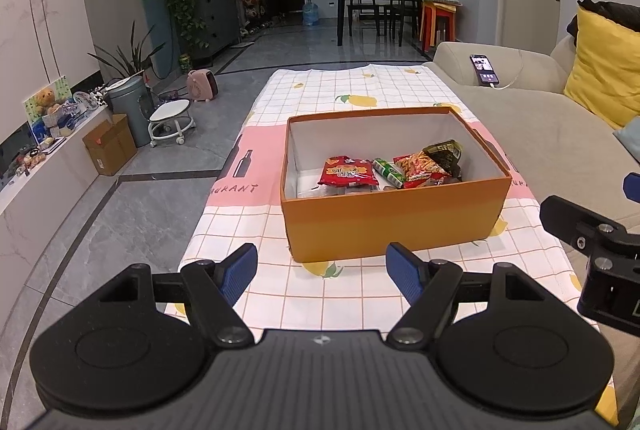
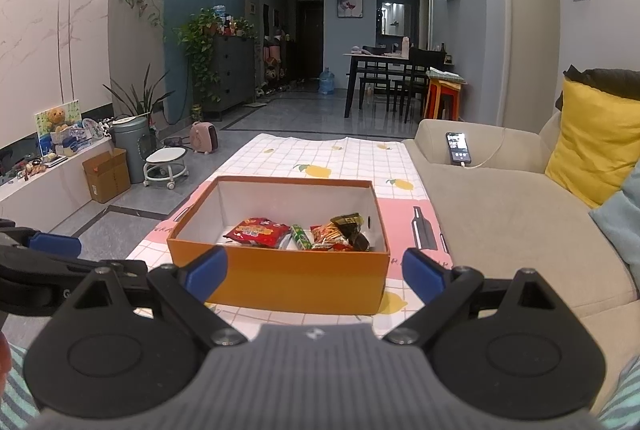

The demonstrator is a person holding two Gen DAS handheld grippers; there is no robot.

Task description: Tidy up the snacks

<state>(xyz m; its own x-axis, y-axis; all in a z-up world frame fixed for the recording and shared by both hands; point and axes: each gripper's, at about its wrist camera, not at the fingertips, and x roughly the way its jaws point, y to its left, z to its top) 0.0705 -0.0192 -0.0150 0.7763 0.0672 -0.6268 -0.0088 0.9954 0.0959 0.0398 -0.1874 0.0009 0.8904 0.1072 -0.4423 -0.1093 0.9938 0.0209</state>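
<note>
An orange cardboard box (image 1: 394,220) (image 2: 280,280) with a white inside stands on the tablecloth. Inside lie a red snack bag (image 1: 348,172) (image 2: 256,232), a green packet (image 1: 388,172) (image 2: 301,237), a red-orange snack bag (image 1: 420,166) (image 2: 330,236) and a dark green packet (image 1: 446,152) (image 2: 352,226). My left gripper (image 1: 322,272) is open and empty, just in front of the box's near wall. My right gripper (image 2: 316,272) is open and empty, also in front of the box; it shows at the right edge of the left wrist view (image 1: 592,230).
The table carries a checked lemon-print cloth (image 1: 352,86) (image 2: 320,158). A beige sofa (image 1: 552,134) (image 2: 500,214) with a yellow cushion (image 1: 604,66) and a charging phone (image 1: 485,69) (image 2: 459,148) lies right. Floor, a stool (image 1: 170,120) and a cardboard box (image 1: 110,144) lie left.
</note>
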